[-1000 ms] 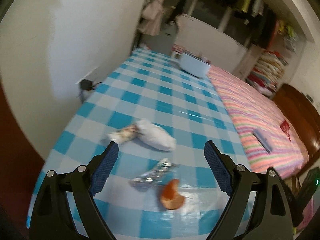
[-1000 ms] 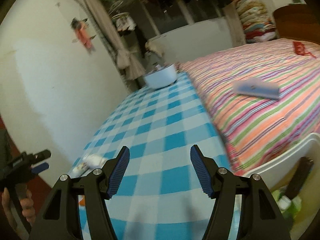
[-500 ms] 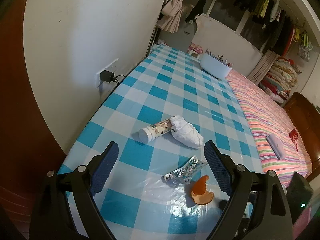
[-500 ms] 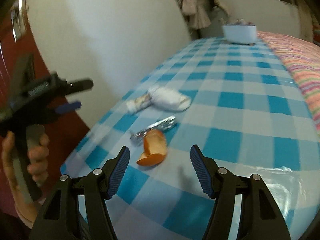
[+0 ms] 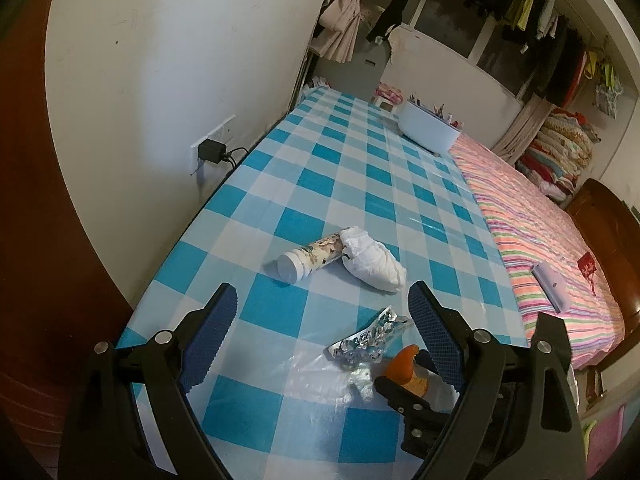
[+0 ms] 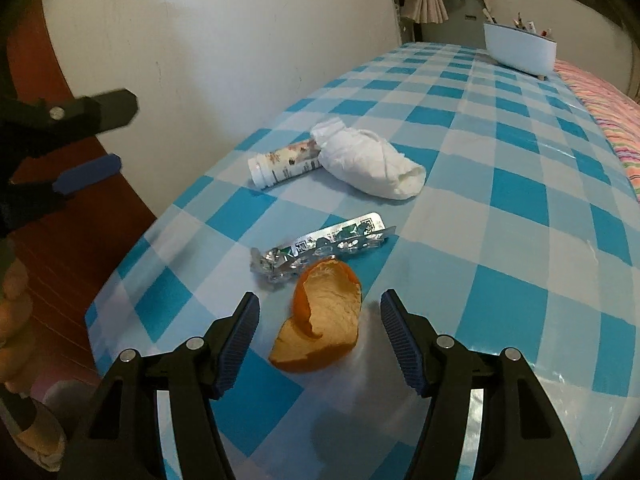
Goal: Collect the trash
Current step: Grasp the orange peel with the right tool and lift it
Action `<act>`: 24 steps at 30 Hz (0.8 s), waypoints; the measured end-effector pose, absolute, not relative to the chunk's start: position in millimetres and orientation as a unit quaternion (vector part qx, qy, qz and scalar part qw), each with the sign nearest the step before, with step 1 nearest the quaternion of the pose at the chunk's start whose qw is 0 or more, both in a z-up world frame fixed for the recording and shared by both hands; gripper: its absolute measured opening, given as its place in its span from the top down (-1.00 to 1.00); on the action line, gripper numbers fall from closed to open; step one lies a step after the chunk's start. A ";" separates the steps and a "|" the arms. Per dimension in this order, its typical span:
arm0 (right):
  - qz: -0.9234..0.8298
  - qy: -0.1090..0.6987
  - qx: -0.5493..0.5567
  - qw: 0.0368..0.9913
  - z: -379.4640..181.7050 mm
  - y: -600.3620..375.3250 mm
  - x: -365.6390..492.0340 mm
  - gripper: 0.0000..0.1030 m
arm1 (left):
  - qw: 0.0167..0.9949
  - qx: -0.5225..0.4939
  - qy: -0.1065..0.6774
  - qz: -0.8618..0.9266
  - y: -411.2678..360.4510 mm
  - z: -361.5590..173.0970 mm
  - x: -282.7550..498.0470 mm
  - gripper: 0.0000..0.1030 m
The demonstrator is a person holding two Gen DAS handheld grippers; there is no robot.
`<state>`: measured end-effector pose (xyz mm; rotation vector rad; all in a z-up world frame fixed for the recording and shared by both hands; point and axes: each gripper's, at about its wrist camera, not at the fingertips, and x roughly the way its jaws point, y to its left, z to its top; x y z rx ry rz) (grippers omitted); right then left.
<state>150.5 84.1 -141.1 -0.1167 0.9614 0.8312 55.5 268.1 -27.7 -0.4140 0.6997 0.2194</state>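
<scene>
On checked table (image 6: 520, 208) | right tool (image 6: 318, 334) now straddles orange peel (image 6: 320, 328), unclenched | left tool (image 5: 320, 324) unchanged, spread empty.

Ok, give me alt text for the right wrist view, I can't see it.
The right gripper is open with an orange peel lying between its fingers, untouched, on a blue checked tablecloth. Beyond it lie a foil blister pack, a crumpled white tissue and a small bottle.

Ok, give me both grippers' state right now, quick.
Left gripper: open, holding nothing, above the table.
Right gripper: open, its fingers on either side of the orange peel, not gripping it.
</scene>
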 end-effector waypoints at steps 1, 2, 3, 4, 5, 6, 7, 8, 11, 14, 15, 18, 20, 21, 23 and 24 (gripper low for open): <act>0.389 0.449 -0.056 0.803 -142.5 84.5 150.8 -0.19 | 0.912 -0.202 0.340 0.105 268.9 -28.1 55.7 -0.68; 0.389 0.447 -0.058 0.803 -142.8 85.2 150.6 -0.19 | 0.912 -0.202 0.341 0.105 268.3 -28.5 56.2 -0.68; 0.388 0.446 -0.062 0.804 -143.2 86.0 150.7 -0.15 | 0.912 -0.202 0.342 0.105 268.4 -28.7 56.3 -0.68; 0.385 0.444 -0.064 0.806 -143.1 85.3 150.6 -0.10 | 0.912 -0.202 0.343 0.105 268.0 -29.3 56.8 -0.68; 0.385 0.444 -0.065 0.806 -142.7 85.2 150.8 0.13 | 0.911 -0.201 0.343 0.105 267.7 -29.5 57.4 -0.68; 0.388 0.444 -0.064 0.805 -142.4 83.6 151.0 0.36 | 0.911 -0.201 0.344 0.104 266.9 -29.5 57.9 -0.68; 0.389 0.442 -0.063 0.806 -141.7 81.8 150.9 0.39 | 0.911 -0.199 0.345 0.104 265.8 -29.6 58.7 -0.68; 0.389 0.439 -0.066 0.807 -140.4 80.0 149.8 0.46 | 0.911 -0.198 0.346 0.103 265.0 -29.5 59.1 -0.68; 0.391 0.434 -0.057 0.810 -136.8 74.0 148.2 0.55 | 0.911 -0.193 0.350 0.102 262.0 -30.4 61.6 -0.68; 0.386 0.430 -0.037 0.815 -132.2 59.0 150.1 0.55 | 0.911 -0.177 0.360 0.096 255.0 -33.0 66.1 -0.68; 0.381 0.427 -0.026 0.820 -129.4 50.2 151.4 0.55 | 0.911 -0.172 0.362 0.094 252.6 -34.0 67.2 -0.68; 0.370 0.420 0.006 0.829 -121.5 26.2 156.0 0.55 | 0.910 -0.137 0.384 0.076 238.4 -40.6 74.2 -0.68; 0.364 0.416 0.021 0.833 -117.5 15.1 158.9 0.55 | 0.909 -0.118 0.394 0.068 230.0 -45.5 78.0 -0.68; 0.361 0.413 0.032 0.835 -114.5 7.2 160.9 0.55 | 0.908 -0.104 0.400 0.065 224.2 -48.6 80.7 -0.68; 0.359 0.409 0.042 0.838 -111.2 -1.0 162.4 0.55 | 0.906 -0.082 0.411 0.051 213.9 -54.4 85.4 -0.68; 0.358 0.407 0.049 0.839 -109.1 -6.1 163.3 0.55 | 0.905 -0.070 0.417 0.045 207.7 -58.2 89.2 -0.68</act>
